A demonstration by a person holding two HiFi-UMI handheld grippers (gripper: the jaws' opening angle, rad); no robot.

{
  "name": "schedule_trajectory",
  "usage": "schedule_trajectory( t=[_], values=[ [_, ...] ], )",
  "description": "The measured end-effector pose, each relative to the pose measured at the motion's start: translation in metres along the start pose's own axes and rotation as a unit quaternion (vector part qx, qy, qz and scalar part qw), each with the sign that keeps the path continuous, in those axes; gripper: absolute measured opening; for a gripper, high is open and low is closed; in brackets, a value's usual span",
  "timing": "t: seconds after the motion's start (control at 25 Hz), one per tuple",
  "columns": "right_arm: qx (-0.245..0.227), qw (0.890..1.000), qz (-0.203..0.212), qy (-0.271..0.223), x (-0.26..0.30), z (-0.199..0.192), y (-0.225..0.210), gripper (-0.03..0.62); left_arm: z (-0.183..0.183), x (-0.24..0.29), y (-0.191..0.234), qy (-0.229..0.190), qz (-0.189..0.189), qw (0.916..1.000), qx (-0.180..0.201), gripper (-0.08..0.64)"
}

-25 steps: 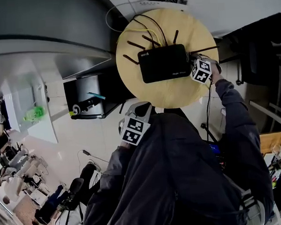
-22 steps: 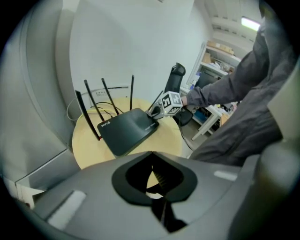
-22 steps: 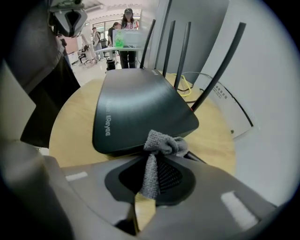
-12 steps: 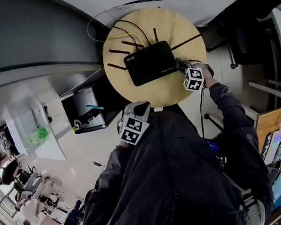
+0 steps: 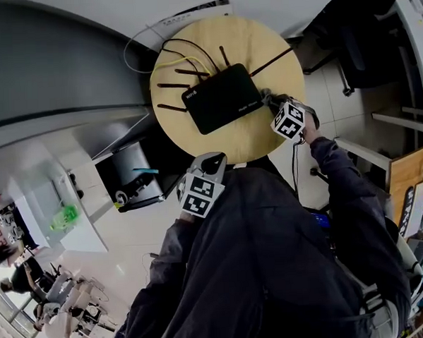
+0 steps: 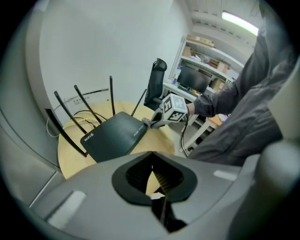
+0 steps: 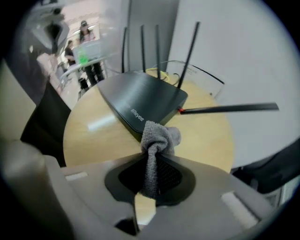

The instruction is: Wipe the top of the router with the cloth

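The right gripper is clenched on a grey cloth, which hangs as a pinched strip between the jaws and bunches into a wad just past their tips. The wad sits at the near edge of the black router, at the corner beside one low, sideways antenna; it seems to touch that edge, though the angle leaves this uncertain. The router lies flat on a round wooden table, with its other thin antennas standing up along the far side. In the head view, the right gripper reaches over the table's right part. The left gripper is held back close to the person's chest, well apart from the router and short of the table's rim. Its jaws are pressed together with nothing between them.
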State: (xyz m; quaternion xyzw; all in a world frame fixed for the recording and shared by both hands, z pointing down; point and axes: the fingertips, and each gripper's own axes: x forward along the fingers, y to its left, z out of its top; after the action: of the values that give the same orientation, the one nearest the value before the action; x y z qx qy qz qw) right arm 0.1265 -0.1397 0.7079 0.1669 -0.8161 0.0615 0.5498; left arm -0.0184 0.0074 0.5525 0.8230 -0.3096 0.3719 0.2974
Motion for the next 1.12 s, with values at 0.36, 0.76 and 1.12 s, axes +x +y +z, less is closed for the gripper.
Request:
schedule_trajectory(
  t=[0.36,0.76,1.12],
  values=[
    [0.031,0.99,0.105,-0.088,-0.023,0.07,0.143,0.035,-0.016,-0.012,0.005,0.002,-0.006,1.0,0.0,0.0],
    [0.051,0.979,0.177,-0.082,0.032,0.161,0.213,0.035,-0.049,-0.044,0.027,0.0,0.011,0.9999,-0.011,0.0],
    [0.219,0.957,0.176,-0.075,0.055,0.161,0.187,0.035,-0.065,-0.061,0.041,-0.011,0.026,0.9991,-0.031,0.0]
  ],
)
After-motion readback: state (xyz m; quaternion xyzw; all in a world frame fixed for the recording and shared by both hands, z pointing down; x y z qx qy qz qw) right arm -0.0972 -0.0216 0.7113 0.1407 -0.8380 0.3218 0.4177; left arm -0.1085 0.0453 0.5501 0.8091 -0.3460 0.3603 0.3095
